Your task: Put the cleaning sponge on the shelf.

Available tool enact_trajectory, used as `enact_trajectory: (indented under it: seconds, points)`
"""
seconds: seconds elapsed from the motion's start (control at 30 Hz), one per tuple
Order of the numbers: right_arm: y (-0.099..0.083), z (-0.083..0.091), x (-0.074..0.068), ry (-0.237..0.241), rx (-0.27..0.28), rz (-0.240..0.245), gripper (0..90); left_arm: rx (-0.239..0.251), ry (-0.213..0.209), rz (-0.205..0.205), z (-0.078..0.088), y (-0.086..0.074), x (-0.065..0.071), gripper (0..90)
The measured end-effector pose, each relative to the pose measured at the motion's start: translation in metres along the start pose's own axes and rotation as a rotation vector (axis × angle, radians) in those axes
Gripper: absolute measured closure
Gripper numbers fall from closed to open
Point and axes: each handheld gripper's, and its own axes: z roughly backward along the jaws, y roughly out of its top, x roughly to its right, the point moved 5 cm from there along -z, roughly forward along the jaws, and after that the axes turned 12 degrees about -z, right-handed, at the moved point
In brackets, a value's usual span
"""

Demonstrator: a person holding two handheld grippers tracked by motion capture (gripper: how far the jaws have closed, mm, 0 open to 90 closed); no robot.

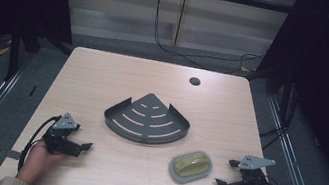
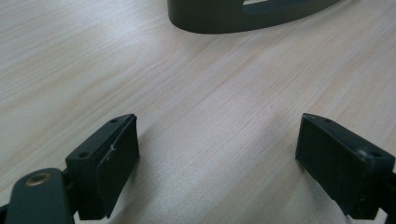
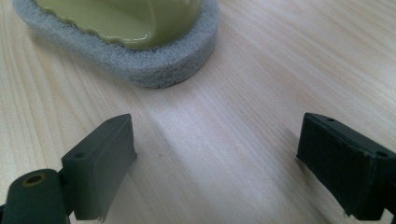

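Pale wood-grain table seen from the high view, standing on grey floor with dark curtains at both sides and black cables trailing across the floor behind it. Near the table's far edge is a small round hole. At the centre lies a dark grey, fan-shaped corner shelf with curved slots; its point aims away from the person and its rounded edge faces them. Just right of and nearer than the shelf lies an oval sponge scrubber, grey foam under a yellow-green top, its long axis running from near-left to far-right. At the near left, a hand holds the left gripper, jaws spread and empty, aimed right, toward the middle of the table. At the near right, a hand holds the right gripper, jaws spread and empty, aimed left toward the scrubber, close to it but apart.

Left gripper view: two black jaws stand wide apart over bare wood. The shelf's dark curved wall crosses the top, apart from the jaws.

Right gripper view: two black jaws stand wide apart over bare wood. The scrubber lies ahead at upper left, its foam edge short of the jaw tips, with nothing between.
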Motion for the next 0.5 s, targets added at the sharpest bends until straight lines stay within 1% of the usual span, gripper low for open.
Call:
enact_trajectory:
  seconds: [0.03, 0.1, 0.17, 0.2, 0.23, 0.3, 0.33, 0.4, 0.43, 0.47, 0.5]
  points:
    - [0.002, 0.0, 0.0, -0.005, -0.026, 0.005, 12.6, 0.0, 0.0, 0.0, 0.0, 0.0, 0.0, 12.8]
    - [0.005, 0.001, 0.0, -0.012, -0.054, 0.004, 14.2, 0.0, 0.0, 0.0, 0.0, 0.0, 0.0, 12.9]
    - [0.006, 0.003, 0.0, -0.014, -0.091, 0.027, 14.9, 0.0, 0.0, 0.0, 0.0, 0.0, 0.0, 12.9]
    - [0.006, 0.004, 0.001, -0.024, -0.109, 0.042, 16.1, 0.0, 0.0, 0.0, 0.0, 0.0, 0.0, 12.9]
    - [0.007, 0.005, 0.0, -0.02, -0.125, 0.05, 17.1, 0.001, 0.0, 0.001, 0.0, 0.0, 0.0, 12.9]
    - [0.009, 0.006, 0.0, -0.018, -0.128, 0.054, 17.3, 0.0, 0.0, 0.0, 0.0, 0.0, 0.0, 12.8]
    - [0.01, 0.008, -0.001, -0.008, -0.132, 0.05, 18.3, 0.0, 0.0, 0.0, 0.0, 0.0, 0.0, 12.8]
    - [0.016, 0.01, -0.003, -0.004, -0.142, 0.072, 19.3, 0.0, 0.0, 0.001, 0.0, 0.0, 0.0, 12.9]
    - [0.022, 0.012, -0.006, 0.006, -0.162, 0.098, 19.8, 0.001, 0.001, 0.001, 0.0, 0.0, 0.0, 12.8]
    - [0.024, 0.013, -0.007, 0.009, -0.173, 0.106, 20.3, 0.0, 0.001, 0.001, 0.0, 0.0, 0.0, 12.9]
    - [0.024, 0.013, -0.007, 0.009, -0.173, 0.106, 20.3, 0.0, 0.001, 0.001, 0.0, 0.0, 0.0, 12.9]
